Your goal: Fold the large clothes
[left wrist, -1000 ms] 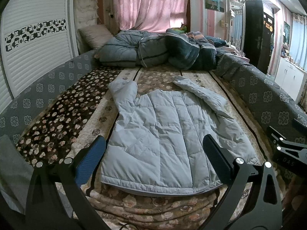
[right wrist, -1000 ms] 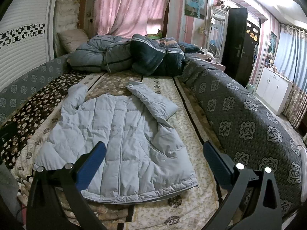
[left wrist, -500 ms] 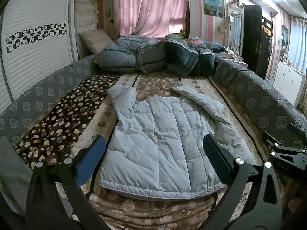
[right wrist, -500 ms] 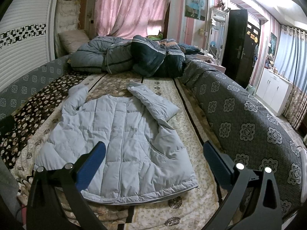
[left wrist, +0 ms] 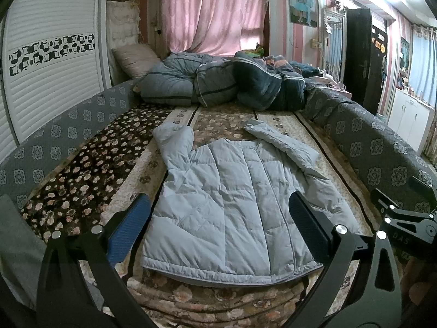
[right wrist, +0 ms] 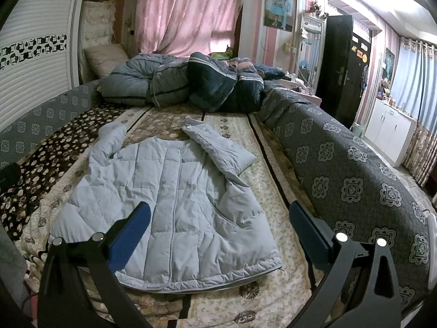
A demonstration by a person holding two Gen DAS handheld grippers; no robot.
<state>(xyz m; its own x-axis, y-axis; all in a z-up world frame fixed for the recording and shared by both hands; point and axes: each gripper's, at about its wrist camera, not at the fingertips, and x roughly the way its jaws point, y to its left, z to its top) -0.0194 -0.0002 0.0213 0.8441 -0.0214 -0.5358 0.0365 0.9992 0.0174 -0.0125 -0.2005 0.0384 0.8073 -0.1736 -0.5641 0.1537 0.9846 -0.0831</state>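
both grippers, left (left wrist: 218,227) and right (right wrist: 218,227), are hovering with fingers wide over the flat puffer jacket (left wrist: 232,205); next calls for gripping a sleeve (right wrist: 218,150).

One pale blue quilted jacket (left wrist: 235,205) with two sleeves lies mid-frame, two bundled quilts, one grey-blue (left wrist: 177,84) and one dark (left wrist: 267,84), sit above centre, one pillow (left wrist: 133,60) is upper left, one framed picture (left wrist: 301,6) is upper right, and two grippers appear: the left gripper (left wrist: 218,227) and the right gripper (right wrist: 218,227).
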